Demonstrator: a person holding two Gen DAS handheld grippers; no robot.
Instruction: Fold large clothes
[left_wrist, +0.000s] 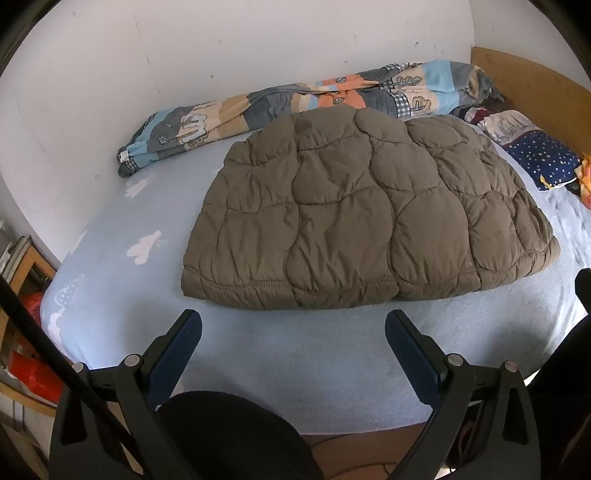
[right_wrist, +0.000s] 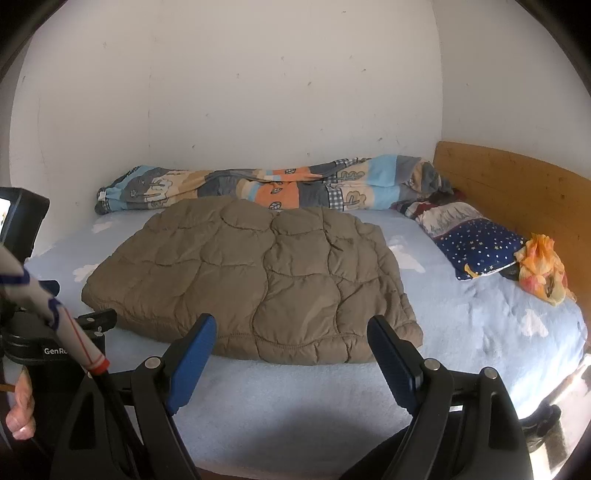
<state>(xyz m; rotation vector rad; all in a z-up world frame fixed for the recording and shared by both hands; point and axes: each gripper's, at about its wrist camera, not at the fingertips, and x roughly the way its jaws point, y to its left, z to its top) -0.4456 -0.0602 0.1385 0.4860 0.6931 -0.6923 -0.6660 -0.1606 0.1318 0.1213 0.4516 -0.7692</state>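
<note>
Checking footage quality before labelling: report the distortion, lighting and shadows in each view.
Left wrist view: strong fisheye bowing, dark vignette corners, soft even light on the brown quilted jacket, a dim shadow between the claw fingers. Right wrist view: same bowing, bright glare at the bed's lower right edge, jacket sharp.

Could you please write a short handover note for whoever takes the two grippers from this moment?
Left gripper: open, empty, short of the near hem.
Right gripper: open, empty, its tips at the near hem without gripping it.
The brown quilted jacket lies in the middle of the bed on the light blue sheet, already a compact bundle. A patterned quilt lies along the wall, a starry pillow by the headboard.
Done: the jacket looks at least partly folded.
Left: probably grip the near edge and fold once more, if needed.
</note>
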